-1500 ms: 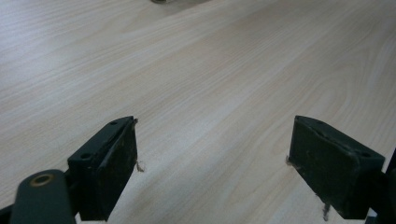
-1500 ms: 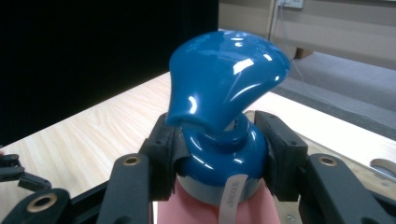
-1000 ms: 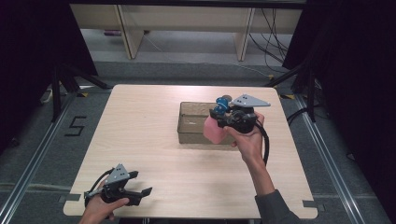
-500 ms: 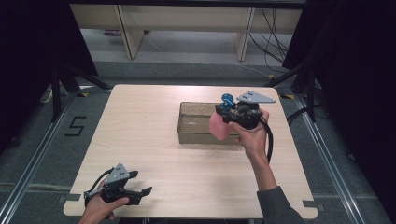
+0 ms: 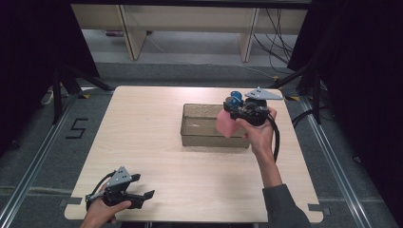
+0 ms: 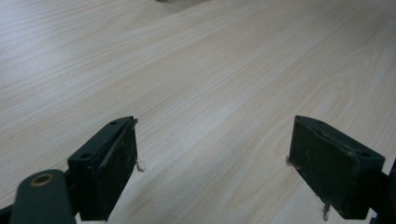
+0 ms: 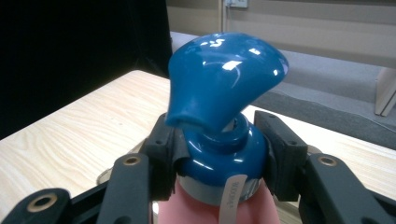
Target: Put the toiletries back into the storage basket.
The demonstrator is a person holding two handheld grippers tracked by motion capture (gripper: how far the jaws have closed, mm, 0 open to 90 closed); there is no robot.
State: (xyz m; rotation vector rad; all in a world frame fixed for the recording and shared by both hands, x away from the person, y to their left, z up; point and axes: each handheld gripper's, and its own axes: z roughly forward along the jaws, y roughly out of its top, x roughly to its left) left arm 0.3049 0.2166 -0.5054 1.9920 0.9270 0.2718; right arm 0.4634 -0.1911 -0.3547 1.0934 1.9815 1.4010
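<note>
Black jaws of the left gripper stand wide and empty at the table's near edge, well apart from the work. Farther off, the right gripper clamps the blue pump collar of a pink bottle, hanging roughly upright over the clear bin's right end.

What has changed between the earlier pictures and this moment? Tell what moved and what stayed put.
The right gripper, still shut on the pink bottle at its blue pump cap, carried it slightly rightward over the clear bin. The left gripper stayed open at the table's near corner.
</note>
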